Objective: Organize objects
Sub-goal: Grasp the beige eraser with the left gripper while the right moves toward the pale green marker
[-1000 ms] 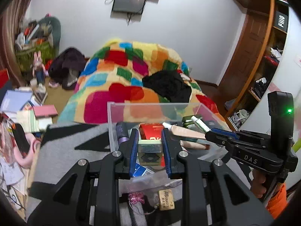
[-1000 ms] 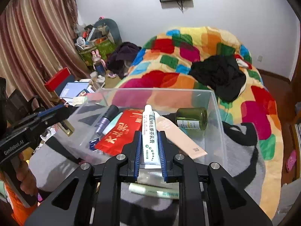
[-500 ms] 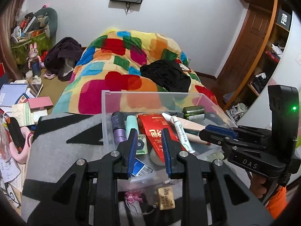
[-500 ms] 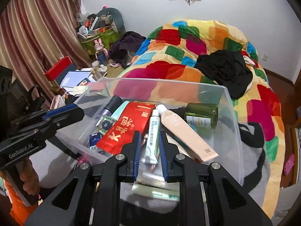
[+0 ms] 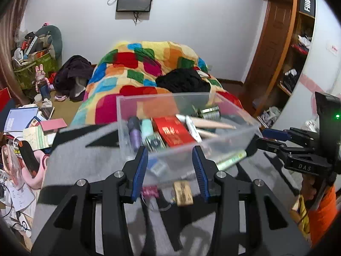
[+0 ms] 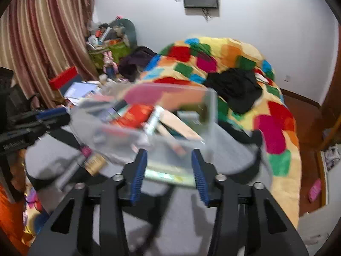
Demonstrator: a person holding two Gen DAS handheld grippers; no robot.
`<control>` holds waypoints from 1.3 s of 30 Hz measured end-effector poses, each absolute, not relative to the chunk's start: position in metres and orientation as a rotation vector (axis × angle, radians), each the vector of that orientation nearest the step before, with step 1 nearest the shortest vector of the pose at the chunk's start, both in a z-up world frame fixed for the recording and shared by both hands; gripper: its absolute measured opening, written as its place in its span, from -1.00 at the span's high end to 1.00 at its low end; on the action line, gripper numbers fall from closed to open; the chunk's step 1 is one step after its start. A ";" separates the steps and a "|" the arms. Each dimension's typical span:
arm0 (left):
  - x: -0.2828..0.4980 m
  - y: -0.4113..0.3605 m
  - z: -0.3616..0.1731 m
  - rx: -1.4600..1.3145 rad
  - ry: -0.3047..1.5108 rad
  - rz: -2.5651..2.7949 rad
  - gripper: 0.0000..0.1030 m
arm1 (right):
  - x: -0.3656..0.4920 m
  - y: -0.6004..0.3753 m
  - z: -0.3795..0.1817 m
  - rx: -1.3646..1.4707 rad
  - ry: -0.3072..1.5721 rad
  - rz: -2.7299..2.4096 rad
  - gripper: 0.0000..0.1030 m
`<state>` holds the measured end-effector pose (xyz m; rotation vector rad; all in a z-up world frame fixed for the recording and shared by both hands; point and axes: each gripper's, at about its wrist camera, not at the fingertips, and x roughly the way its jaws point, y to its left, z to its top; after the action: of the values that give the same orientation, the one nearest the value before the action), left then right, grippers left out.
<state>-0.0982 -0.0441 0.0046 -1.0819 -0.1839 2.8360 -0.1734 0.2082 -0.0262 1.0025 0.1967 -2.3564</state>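
Note:
A clear plastic box stands on a grey and black blanket and holds a red packet, purple tube, white tube, small square box and green jar. My left gripper is open and empty, just before the box's near wall. My right gripper is open and empty near the box, over a pale green tube lying outside it. A gold tag and pink charm lie outside by the left gripper.
A bed with a bright patchwork quilt and black clothes lies beyond. Books and clutter fill the floor at left. A wooden shelf unit stands at right. Striped curtains hang at left.
Both grippers let go of their items into the box, the small square box from the left and the white tube from the right, then opened wide and pulled back.

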 end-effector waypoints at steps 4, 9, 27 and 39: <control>-0.097 -0.031 -0.015 -1.156 -0.159 2.774 0.16 | -0.179 0.221 -0.050 1.108 0.222 -2.320 0.07; -0.101 -0.013 -0.045 -1.293 -0.081 2.695 0.16 | -0.187 0.209 -0.070 1.148 0.282 -2.258 -0.13; -0.106 0.001 -0.067 -1.359 0.045 2.674 0.49 | -0.151 0.202 -0.074 1.075 0.342 -2.150 0.06; -0.122 0.015 -0.057 -1.335 0.083 2.677 0.50 | -0.204 0.203 -0.088 1.209 0.159 -2.199 0.00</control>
<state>-0.1220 0.0154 -0.0574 -1.3350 0.0827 2.6771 -0.2043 0.2028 -0.0884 1.2087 0.1586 -2.1986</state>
